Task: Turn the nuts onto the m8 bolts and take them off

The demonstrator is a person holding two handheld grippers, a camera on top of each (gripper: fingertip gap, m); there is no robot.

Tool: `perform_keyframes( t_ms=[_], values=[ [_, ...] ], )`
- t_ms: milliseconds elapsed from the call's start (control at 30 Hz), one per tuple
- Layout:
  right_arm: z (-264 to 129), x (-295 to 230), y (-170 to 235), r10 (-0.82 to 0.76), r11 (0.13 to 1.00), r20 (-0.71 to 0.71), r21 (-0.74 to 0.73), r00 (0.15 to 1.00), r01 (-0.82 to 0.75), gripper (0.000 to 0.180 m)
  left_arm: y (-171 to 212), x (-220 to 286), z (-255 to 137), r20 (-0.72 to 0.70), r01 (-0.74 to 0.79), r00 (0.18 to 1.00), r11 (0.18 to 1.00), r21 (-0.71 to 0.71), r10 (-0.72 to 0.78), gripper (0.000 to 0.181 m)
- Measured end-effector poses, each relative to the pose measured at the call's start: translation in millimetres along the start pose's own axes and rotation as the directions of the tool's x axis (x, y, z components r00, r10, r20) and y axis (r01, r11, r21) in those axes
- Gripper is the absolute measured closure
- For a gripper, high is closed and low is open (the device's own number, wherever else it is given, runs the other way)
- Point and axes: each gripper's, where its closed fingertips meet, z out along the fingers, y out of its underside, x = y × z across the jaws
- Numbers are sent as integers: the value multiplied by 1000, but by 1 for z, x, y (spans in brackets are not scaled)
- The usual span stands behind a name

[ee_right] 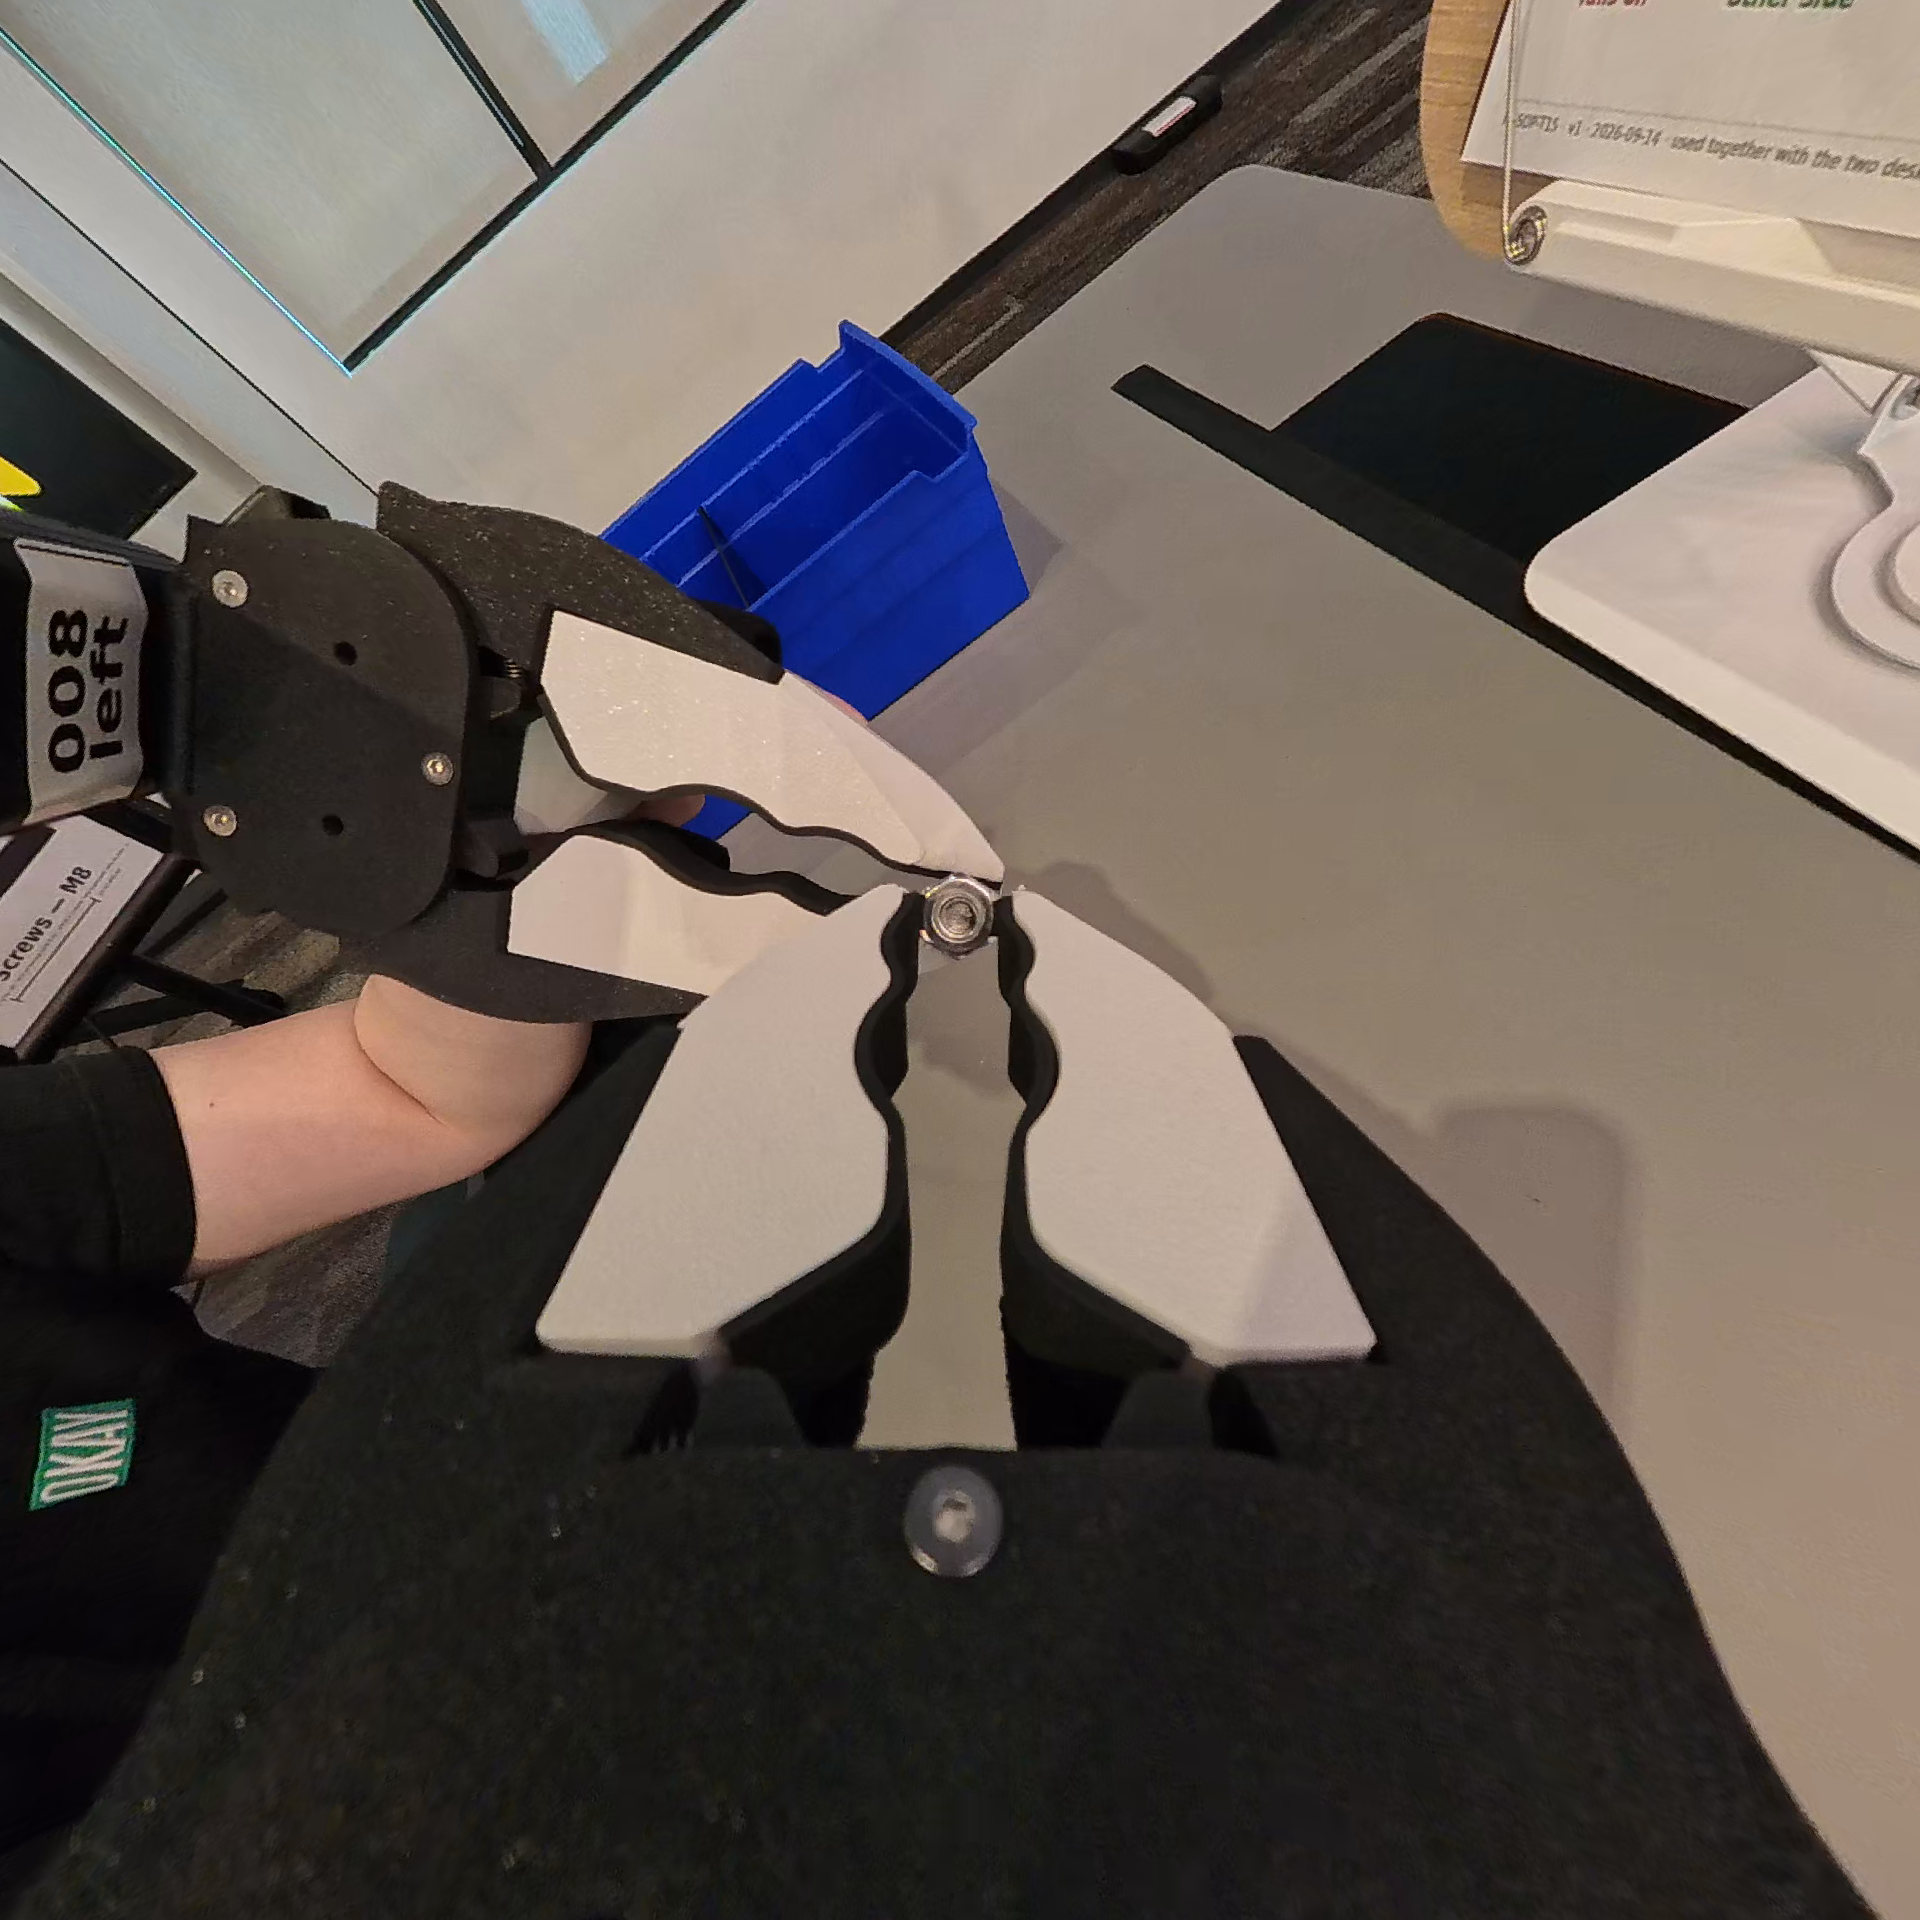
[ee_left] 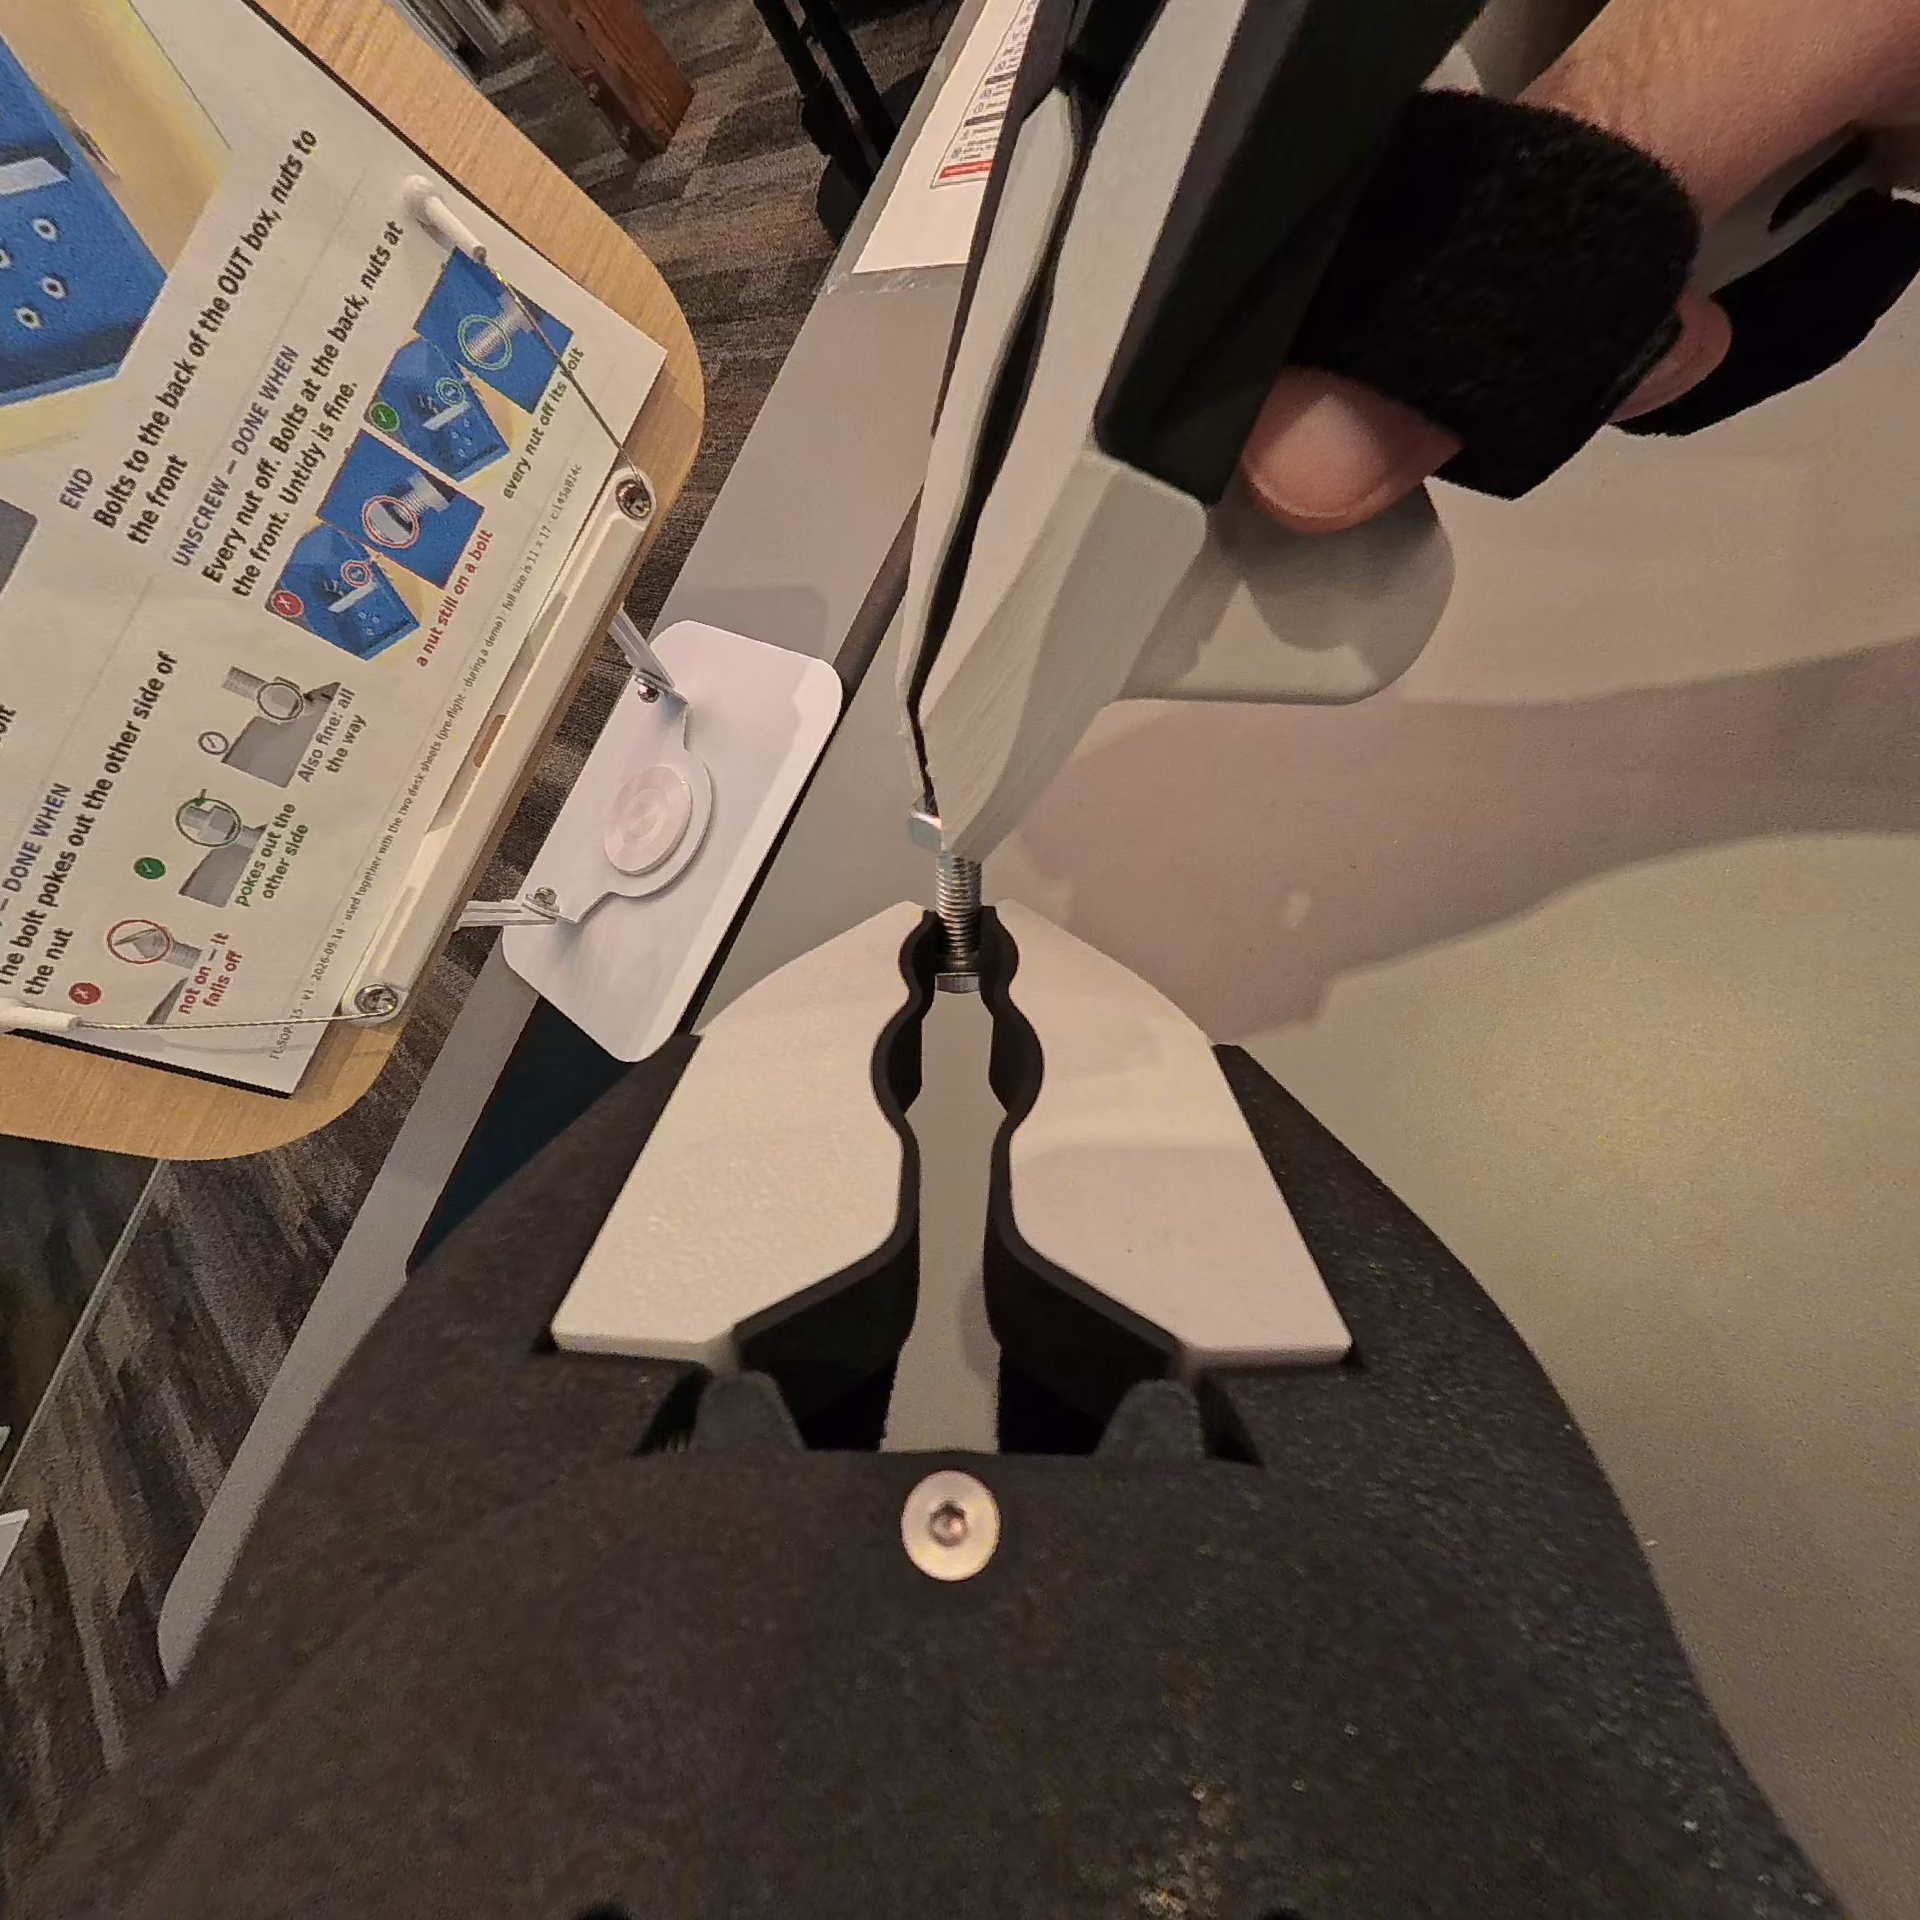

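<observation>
A silver M8 bolt is held in the air between both grippers, above the grey table. My left gripper is shut on the bolt's near end, and a hex part shows between its fingers. My right gripper comes down from above and is shut on the hex nut at the bolt's far end. In the right wrist view the nut shows end-on between my right gripper's tips. There the left gripper reaches in from the left and touches the same spot.
A blue bin with a divider stands on the table behind the left gripper. A wooden board with an instruction sheet sits on a white stand base at the table edge. A black mat lies farther back. Left and right tips are no more than a few centimetres apart.
</observation>
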Motion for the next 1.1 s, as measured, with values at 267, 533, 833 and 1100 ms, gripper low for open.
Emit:
perform_keyframes(
  t_ms=[267, 533, 833, 1100],
  values=[
    [-7, -11, -4, -58, 998, 69, 22, 996, 57, 166, -9, 3, -8, -89, 69, 994, 994, 85, -61, 173],
    [-25, -37, 0, -241, 970, 226, 35, 944, 239, 166, -28, 25, -28, -365, 206, 924, 956, 211, -118, 173],
    [-33, -44, 39, -433, 868, 265, -137, 862, 478, 166, -22, 64, -27, -543, 143, 839, 979, 149, -40, 173],
    [-46, -48, 44, -435, 858, 265, -169, 861, 485, 166, -34, 78, -28, -691, 267, 721, 941, 206, -53, 173]
  ],
)
